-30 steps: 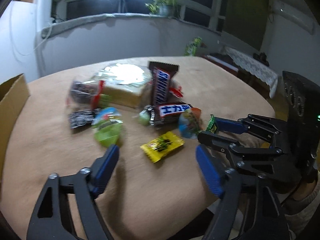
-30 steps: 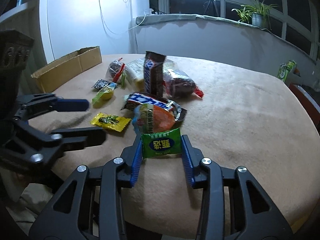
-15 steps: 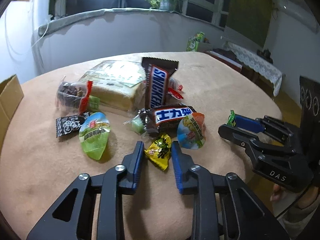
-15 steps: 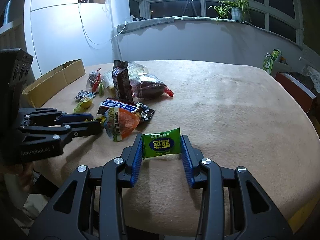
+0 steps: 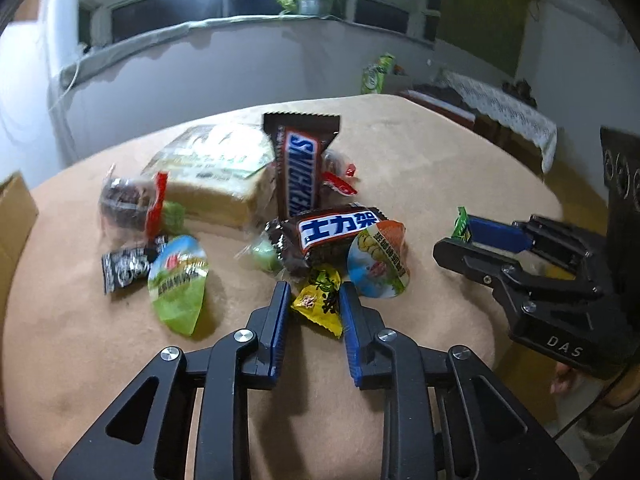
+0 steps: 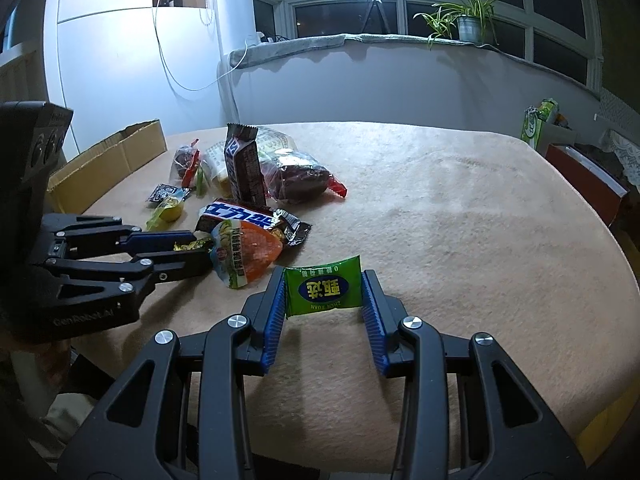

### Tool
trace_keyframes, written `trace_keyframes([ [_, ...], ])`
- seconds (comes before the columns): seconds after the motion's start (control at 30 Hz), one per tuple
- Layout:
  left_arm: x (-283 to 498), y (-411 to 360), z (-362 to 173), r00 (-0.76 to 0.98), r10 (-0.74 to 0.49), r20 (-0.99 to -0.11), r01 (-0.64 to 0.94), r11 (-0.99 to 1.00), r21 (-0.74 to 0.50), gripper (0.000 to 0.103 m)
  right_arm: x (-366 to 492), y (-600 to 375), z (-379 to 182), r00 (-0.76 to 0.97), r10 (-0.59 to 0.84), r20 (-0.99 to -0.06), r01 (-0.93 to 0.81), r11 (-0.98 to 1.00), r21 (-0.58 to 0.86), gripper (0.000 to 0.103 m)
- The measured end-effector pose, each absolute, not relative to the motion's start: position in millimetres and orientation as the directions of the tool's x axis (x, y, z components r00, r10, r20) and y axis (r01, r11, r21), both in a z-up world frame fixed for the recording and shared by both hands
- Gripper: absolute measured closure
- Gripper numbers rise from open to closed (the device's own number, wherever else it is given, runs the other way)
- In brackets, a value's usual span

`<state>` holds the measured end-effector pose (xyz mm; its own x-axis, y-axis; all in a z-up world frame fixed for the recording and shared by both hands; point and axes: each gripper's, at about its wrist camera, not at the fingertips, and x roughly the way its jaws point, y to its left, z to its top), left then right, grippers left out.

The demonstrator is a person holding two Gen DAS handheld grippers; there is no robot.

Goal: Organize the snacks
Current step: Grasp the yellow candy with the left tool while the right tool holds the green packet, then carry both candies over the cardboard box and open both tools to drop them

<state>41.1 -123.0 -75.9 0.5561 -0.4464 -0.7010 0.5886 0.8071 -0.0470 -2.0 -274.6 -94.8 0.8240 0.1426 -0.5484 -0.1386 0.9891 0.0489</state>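
Note:
A pile of snacks lies on the beige table [image 6: 440, 220]. My left gripper [image 5: 314, 292] is shut on a small yellow candy packet [image 5: 320, 304] at the near edge of the pile, beside an orange-lidded jelly cup [image 5: 378, 264]. The right wrist view shows the same left gripper [image 6: 200, 248] at the left with the yellow candy packet [image 6: 192, 245] between its pads. My right gripper [image 6: 324, 280] is shut on a green packet [image 6: 324, 292], held just over the table to the right of the pile. In the left wrist view that right gripper [image 5: 456, 240] shows the green packet [image 5: 461, 224] edge-on.
The pile holds a propped-up Snickers bar [image 5: 300, 168], a second chocolate bar [image 5: 336, 232], wrapped bread [image 5: 216, 172], a green jelly cup [image 5: 178, 280], a black sachet [image 5: 124, 268] and a dark fruit bag [image 5: 124, 200]. An open cardboard box [image 6: 108, 160] stands at the table's left edge.
My left gripper, open around the yellow candy a second ago, has shut on it. The right gripper kept its hold on the green packet and barely moved.

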Motion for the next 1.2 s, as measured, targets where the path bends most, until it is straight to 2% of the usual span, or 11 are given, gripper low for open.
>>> trace_keyframes([
  [0.33, 25.4, -102.3, -54.0, 0.601, -0.493, -0.63, 0.561, 0.821, -0.107, 0.086, -6.3, -276.2, -82.2, 0.846, 0.118, -0.521, -0.113, 0.993, 0.041, 0.065],
  [0.67, 31.7, -47.1, -29.9, 0.693, -0.46, -0.555, 0.454, 0.877, -0.159, 0.087, 1.7, -246.4, -63.7, 0.855, 0.147, -0.497, -0.158, 0.987, 0.019, 0.065],
  [0.93, 35.6, 18.9, 0.4, 0.789, -0.383, -0.481, 0.339, 0.924, -0.18, 0.087, 30.7, -169.1, -22.8, 0.838, 0.305, -0.452, -0.329, 0.944, 0.026, 0.065],
  [1.07, 39.6, 72.9, 12.6, 0.847, -0.279, -0.452, 0.22, 0.959, -0.179, 0.087, 53.9, -96.2, 2.8, 0.802, 0.424, -0.422, -0.464, 0.886, 0.007, 0.065],
  [1.2, 47.8, 127.0, 9.3, 0.868, -0.169, -0.467, 0.097, 0.98, -0.176, 0.087, 76.4, -27.1, 15.2, 0.751, 0.517, -0.41, -0.57, 0.821, -0.009, 0.065],
])
